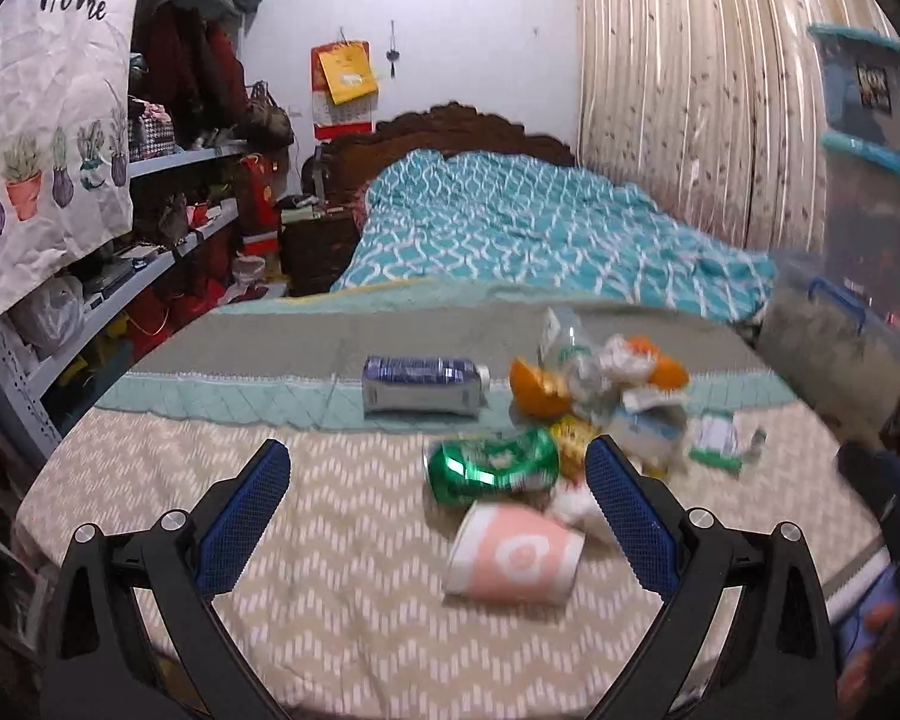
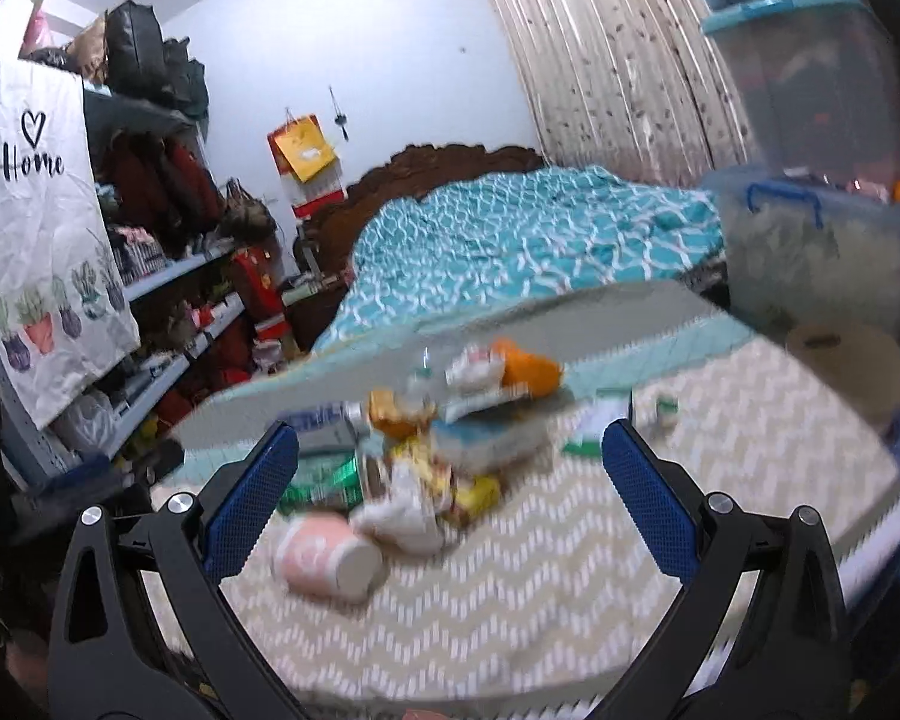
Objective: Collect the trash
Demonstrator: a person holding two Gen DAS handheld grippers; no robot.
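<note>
Approach step: left gripper (image 1: 435, 501) and right gripper (image 2: 450, 492), jaws apart, empty, above bench; pink-and-white paper cup (image 1: 513, 555) likeliest first grasp

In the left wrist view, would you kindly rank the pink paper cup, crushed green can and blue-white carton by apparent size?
1. Pink paper cup, though it lies nearest the camera.
2-3. Blue-white carton and crushed green can look alike; unranked.

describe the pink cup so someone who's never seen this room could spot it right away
Start at the table covered in a beige zigzag cloth, in front of the teal bed. The trash pile sits on it, and the pink cup lies on its side at the pile's near edge, just in front of the crushed green can. It is the only pale pink item, with a white ring mark on its side.
</note>
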